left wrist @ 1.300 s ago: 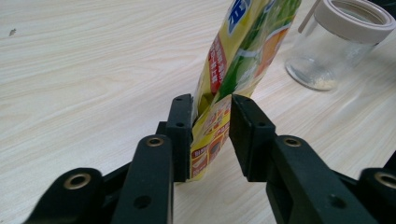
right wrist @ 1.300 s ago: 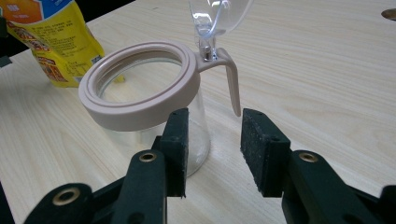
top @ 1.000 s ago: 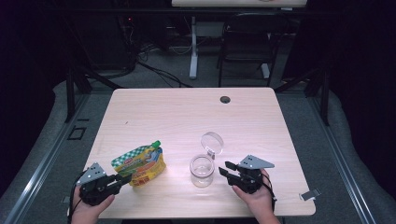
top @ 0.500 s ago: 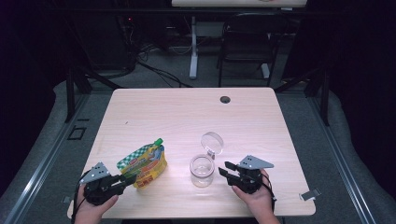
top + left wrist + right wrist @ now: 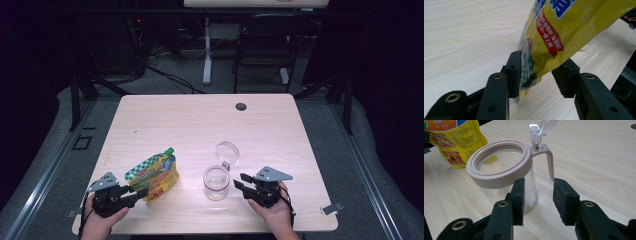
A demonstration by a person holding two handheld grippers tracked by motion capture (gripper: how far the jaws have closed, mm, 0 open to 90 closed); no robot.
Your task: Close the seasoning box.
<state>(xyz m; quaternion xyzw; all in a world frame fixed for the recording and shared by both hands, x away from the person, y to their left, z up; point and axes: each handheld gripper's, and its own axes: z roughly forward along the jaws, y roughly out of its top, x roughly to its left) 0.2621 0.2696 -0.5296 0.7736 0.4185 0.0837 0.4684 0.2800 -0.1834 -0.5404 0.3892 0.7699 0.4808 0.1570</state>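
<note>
Yellow pouch now between left tongs.

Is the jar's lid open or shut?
Open: the clear lid is flipped up on its hinge, and the jar mouth is uncovered.

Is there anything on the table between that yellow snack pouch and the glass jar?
No. In the high view, bare wooden table separates the yellow pouch from the glass jar; the jar's flipped-open clear lid points away, toward the far side.
</note>
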